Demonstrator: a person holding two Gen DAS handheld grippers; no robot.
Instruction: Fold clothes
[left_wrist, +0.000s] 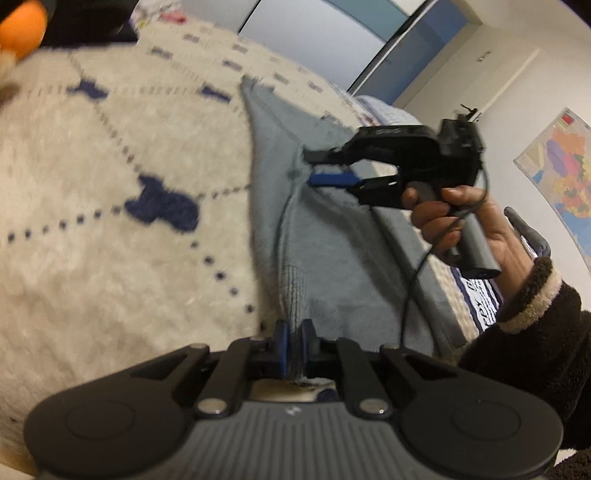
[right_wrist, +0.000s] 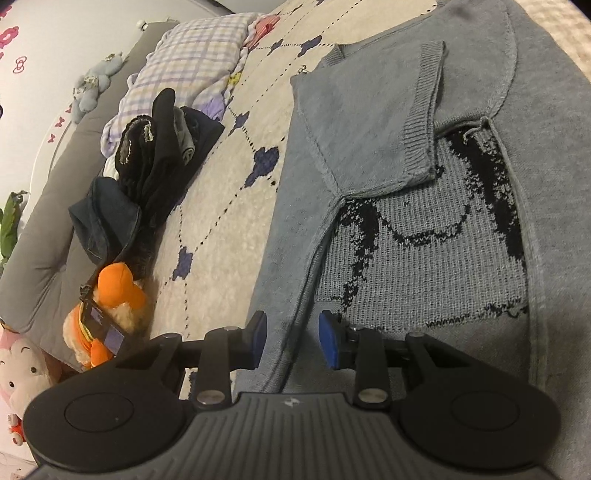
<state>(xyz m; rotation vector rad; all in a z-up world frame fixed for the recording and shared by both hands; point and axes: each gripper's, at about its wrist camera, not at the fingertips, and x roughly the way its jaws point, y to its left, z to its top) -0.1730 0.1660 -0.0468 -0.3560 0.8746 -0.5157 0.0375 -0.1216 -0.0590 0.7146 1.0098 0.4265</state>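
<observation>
A grey-blue knitted sweater (right_wrist: 369, 129) lies spread on the bed, one sleeve folded across its black-patterned inside. My left gripper (left_wrist: 294, 332) is shut on a ribbed edge of the sweater (left_wrist: 332, 258), which is pinched between the blue pads. From there a ridge of fabric runs up to my right gripper (left_wrist: 314, 168), held by a person's hand (left_wrist: 461, 221) in a dark sleeve. In the right wrist view the right gripper (right_wrist: 293, 332) stands partly open astride a seam fold. Its pads (right_wrist: 327, 341) do not visibly press the cloth.
A cream blanket (right_wrist: 221, 184) with navy shapes covers the bed. To the left lie a pile of dark clothes (right_wrist: 155, 155), a plaid quilt (right_wrist: 195, 48), an orange plush toy (right_wrist: 110, 291) and a white plush (right_wrist: 18, 369). A map (left_wrist: 565, 166) hangs on the wall.
</observation>
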